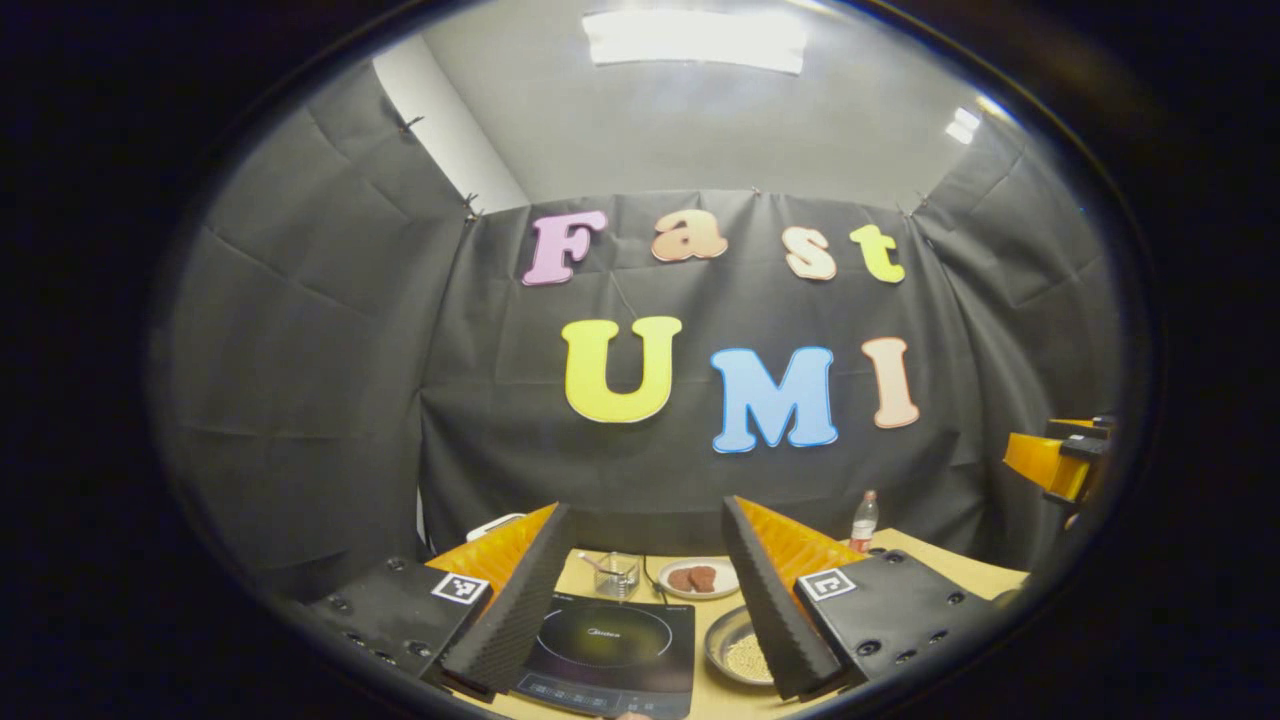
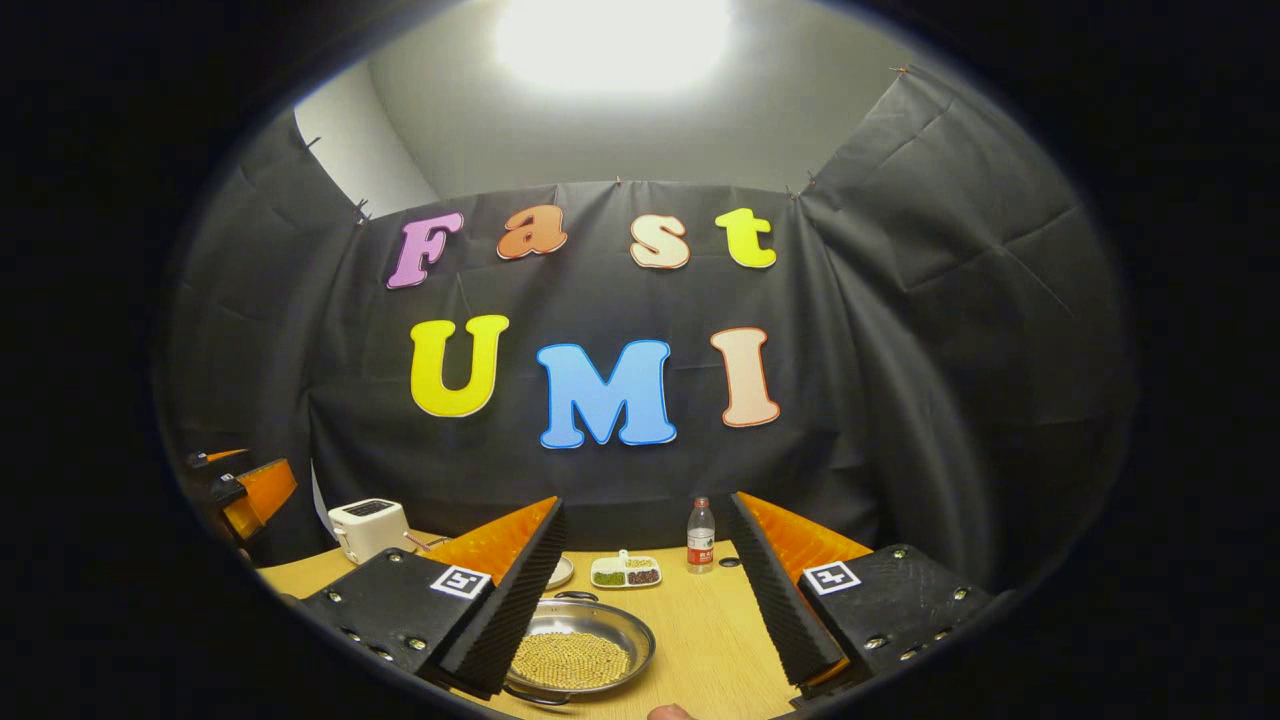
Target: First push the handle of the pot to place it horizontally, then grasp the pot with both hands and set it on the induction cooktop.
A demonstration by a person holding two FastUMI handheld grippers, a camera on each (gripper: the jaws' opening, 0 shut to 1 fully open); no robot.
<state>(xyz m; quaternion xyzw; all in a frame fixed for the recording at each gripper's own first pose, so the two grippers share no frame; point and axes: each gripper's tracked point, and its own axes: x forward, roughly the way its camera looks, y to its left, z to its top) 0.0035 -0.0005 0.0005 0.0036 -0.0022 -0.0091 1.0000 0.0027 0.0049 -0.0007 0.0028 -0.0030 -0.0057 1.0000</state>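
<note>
The pot (image 2: 578,650) of beans sits just ahead of the gaping, empty right gripper (image 2: 655,590); the left gripper (image 1: 645,595), equally wide, overlooks the induction cooktop (image 1: 608,650), ready for pushing.

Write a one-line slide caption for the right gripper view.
Open right gripper held above a wooden table, facing a steel pot of yellow beans, with a water bottle behind.

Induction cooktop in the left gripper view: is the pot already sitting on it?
No. The induction cooktop has a bare glass top, and the pot with pale beans sits on the table beside it.
</note>
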